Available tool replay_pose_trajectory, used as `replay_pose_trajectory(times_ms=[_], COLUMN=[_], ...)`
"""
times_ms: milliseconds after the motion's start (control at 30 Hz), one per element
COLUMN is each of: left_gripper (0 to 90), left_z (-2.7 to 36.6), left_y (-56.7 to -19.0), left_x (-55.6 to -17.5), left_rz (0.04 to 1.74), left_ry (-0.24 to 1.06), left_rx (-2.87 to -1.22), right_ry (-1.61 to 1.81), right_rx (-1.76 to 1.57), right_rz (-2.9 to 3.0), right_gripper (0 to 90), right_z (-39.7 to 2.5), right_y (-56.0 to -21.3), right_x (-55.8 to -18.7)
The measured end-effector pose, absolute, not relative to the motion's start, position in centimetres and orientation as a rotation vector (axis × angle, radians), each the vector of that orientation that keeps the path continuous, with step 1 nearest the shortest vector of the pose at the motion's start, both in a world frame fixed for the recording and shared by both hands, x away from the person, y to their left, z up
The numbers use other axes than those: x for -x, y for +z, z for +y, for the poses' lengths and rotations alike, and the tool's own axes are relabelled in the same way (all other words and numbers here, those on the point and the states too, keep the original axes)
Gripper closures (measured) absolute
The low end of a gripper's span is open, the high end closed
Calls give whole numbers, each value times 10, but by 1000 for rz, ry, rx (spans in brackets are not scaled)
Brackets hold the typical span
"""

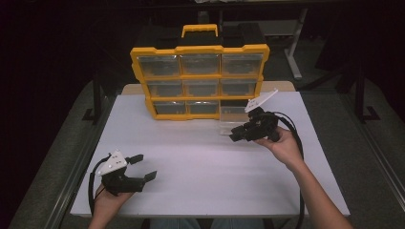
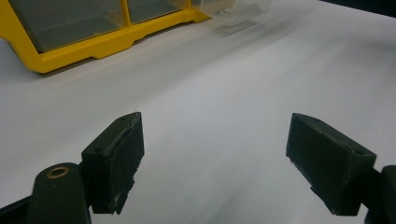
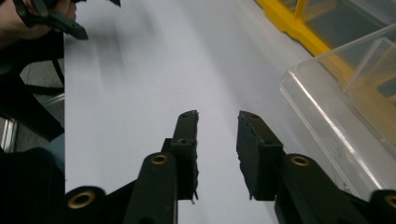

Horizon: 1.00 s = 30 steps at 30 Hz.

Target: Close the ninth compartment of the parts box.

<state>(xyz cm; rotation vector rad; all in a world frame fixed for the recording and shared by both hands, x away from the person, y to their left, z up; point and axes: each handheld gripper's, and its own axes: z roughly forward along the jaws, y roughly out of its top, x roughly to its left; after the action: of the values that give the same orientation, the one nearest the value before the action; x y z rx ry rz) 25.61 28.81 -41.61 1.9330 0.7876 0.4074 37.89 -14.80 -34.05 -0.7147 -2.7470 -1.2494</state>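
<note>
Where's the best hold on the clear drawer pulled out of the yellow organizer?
Probably the clear drawer's front wall, approached from the table side: it stands thin and upright, open above, facing the right claw, so one jaw could slip inside, one outside. The yellow organizer blocks the back.

White table [image 1: 191, 157] (metal-framed), grey floor [image 1: 367, 143], pale table leg [image 1: 293, 52] behind.

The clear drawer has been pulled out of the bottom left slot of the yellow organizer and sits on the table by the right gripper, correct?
Not quite. The clear drawer came from the bottom right slot of the yellow organizer, as the high view shows: that slot is dark and open. The rest holds: the drawer sits on the table by the right gripper.
</note>
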Motion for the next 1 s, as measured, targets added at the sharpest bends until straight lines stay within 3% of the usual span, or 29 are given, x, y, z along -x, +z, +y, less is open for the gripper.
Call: replay_pose_trajectory(times_ms=[600,1000], left_gripper=[188,188], left_z=[289,290], left_y=[-417,-418], left_x=[-258,-257], left_rz=[790,791], left_ry=[405,413], left_rx=[-1936,-1936], right_ry=[-1272,-1204], right_rx=[776,873], right_rz=[-2747,-2785], right_gripper=[879,885], right_z=[-155,-149], right_y=[-369,-384], right_x=[-386,-395])
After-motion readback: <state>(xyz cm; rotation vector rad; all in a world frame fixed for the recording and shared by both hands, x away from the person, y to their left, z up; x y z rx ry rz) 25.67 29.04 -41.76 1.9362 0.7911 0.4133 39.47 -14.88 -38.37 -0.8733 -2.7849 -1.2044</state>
